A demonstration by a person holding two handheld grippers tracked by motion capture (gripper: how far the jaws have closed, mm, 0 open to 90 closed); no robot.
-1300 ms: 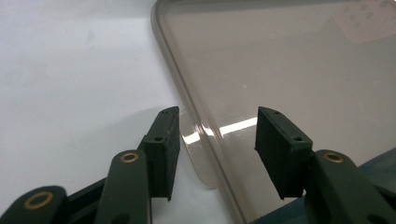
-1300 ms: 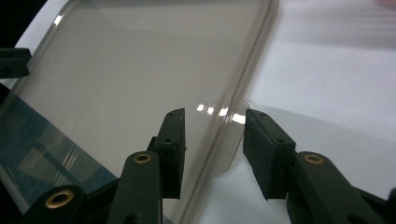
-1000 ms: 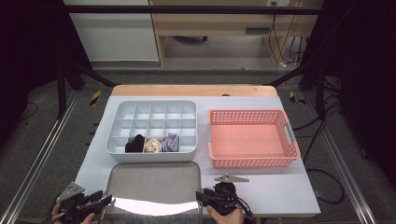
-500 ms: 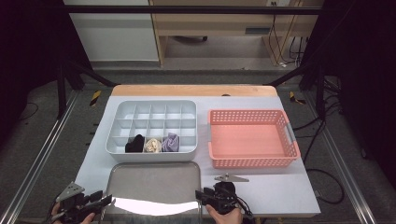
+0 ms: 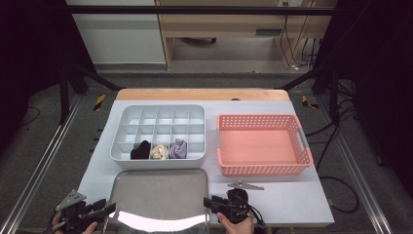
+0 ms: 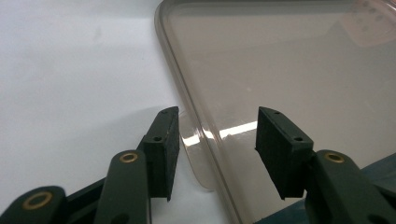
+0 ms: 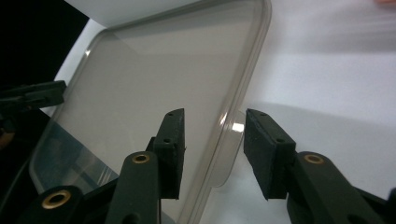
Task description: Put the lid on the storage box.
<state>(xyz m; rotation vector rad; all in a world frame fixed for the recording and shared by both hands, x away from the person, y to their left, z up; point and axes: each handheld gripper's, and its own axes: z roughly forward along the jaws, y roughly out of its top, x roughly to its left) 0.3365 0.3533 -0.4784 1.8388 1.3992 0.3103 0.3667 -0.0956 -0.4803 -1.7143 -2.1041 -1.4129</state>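
Note:
A clear, greyish lid (image 5: 158, 195) lies flat on the white table (image 5: 292, 195) near its front edge. My left gripper (image 5: 109, 208) is at the lid's left edge. In the left gripper view its jaws (image 6: 218, 114) stand open astride the lid's rim (image 6: 201, 135), with a gap on each side. My right gripper (image 5: 208, 202) is at the lid's right edge. In the right gripper view it (image 7: 214, 115) is open too, with the lid's (image 7: 163, 79) rim between the pads and not pressed. The left gripper (image 7: 32, 95) shows across the lid there.
Behind the lid stands a grey divided organiser (image 5: 160, 114) with a black (image 5: 141, 150), a cream (image 5: 158, 152) and a purple (image 5: 178, 148) bundle in its front row. An empty pink basket (image 5: 258, 119) sits to the right. A small metal clip (image 5: 245, 185) lies near my right gripper.

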